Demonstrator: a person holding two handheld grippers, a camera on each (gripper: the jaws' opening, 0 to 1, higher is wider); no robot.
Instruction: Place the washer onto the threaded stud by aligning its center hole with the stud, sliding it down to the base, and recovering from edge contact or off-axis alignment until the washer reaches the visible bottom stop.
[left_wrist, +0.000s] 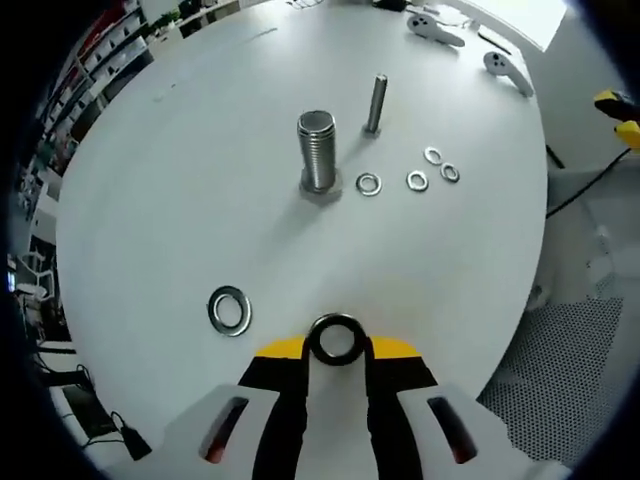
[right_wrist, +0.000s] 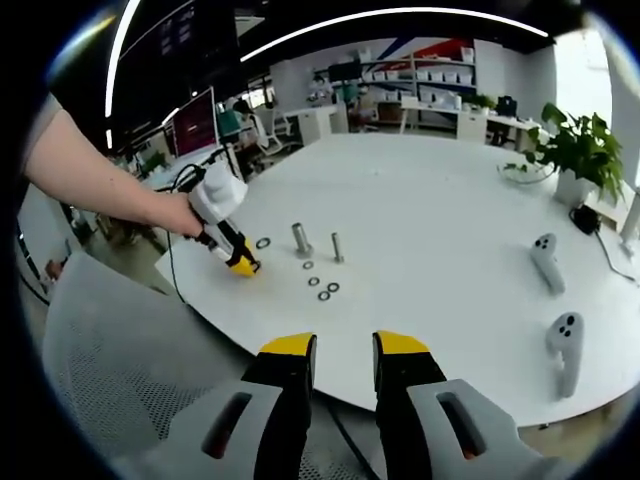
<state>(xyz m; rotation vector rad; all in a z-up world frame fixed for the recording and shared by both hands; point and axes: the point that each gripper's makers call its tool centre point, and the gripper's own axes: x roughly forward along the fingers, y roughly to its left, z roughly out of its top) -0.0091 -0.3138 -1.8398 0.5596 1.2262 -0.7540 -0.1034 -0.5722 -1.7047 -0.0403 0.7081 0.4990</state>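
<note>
Partly hidden between your left gripper's (left_wrist: 335, 345) yellow-tipped jaws, a dark metal ring washer (left_wrist: 335, 338) is clamped, short of the thick threaded steel stud (left_wrist: 317, 150) ahead. Another large silver washer (left_wrist: 229, 309) lies left. Your right gripper (right_wrist: 345, 345), jaws slightly apart, hangs off the white round table's (right_wrist: 470, 240) edge; from there the hardware looks tiny.

We see open white table (left_wrist: 180, 180) between the left gripper (left_wrist: 337, 345) and the large threaded stud (left_wrist: 317, 150). One large washer (left_wrist: 230, 309) lies off to the left of that lane. Thin bolt (left_wrist: 377, 103) stands just right of the stud, four small washers (left_wrist: 417, 180) near its base. Two controllers (right_wrist: 553, 300) sit well apart.
</note>
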